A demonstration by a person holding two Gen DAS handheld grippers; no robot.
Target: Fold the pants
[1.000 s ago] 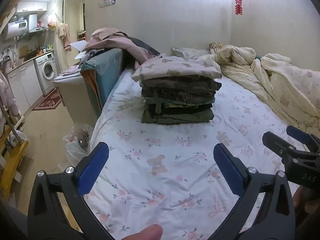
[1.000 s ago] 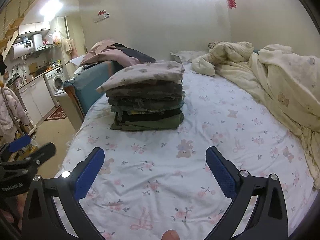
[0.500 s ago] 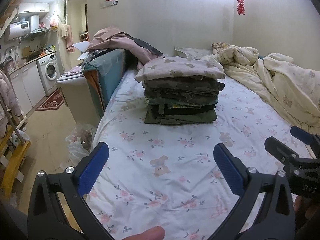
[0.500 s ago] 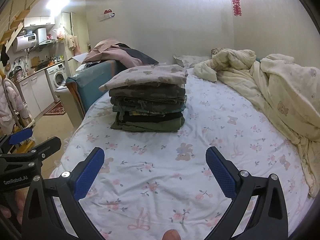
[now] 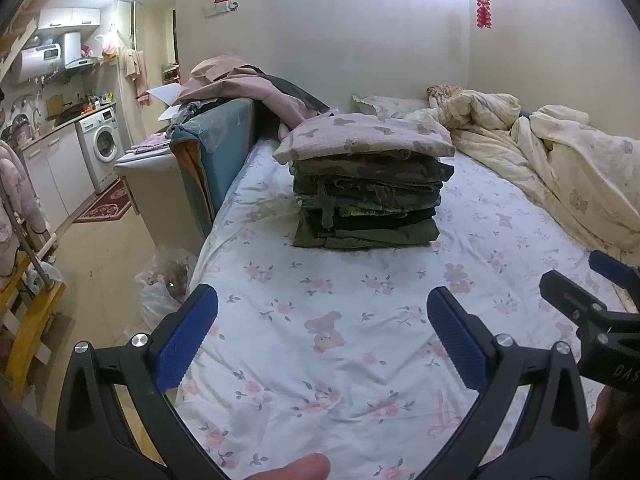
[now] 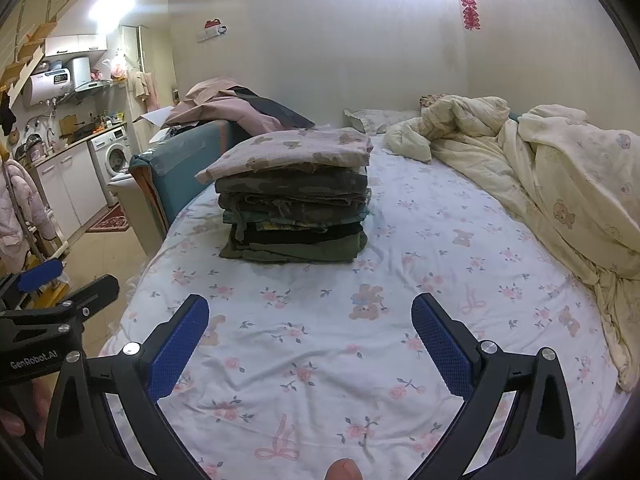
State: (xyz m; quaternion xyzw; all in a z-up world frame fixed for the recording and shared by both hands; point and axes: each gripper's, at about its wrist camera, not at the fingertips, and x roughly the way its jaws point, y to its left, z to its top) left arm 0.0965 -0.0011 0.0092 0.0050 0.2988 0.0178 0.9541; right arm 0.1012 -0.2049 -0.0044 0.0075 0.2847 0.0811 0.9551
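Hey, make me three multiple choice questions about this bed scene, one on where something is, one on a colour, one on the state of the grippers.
1. Where is the stack of folded pants?
A. on the floral bedsheet
B. on the floor
C. on the washing machine

2. What colour are the gripper pads?
A. red
B. blue
C. yellow

3. How are the left gripper and right gripper?
A. both open, empty
B. both shut on cloth
C. one holds pants

Answers: 1 A, the stack rests on the sheet; 2 B, the pads show blue; 3 A, the fingers stand apart with only sheet behind them.
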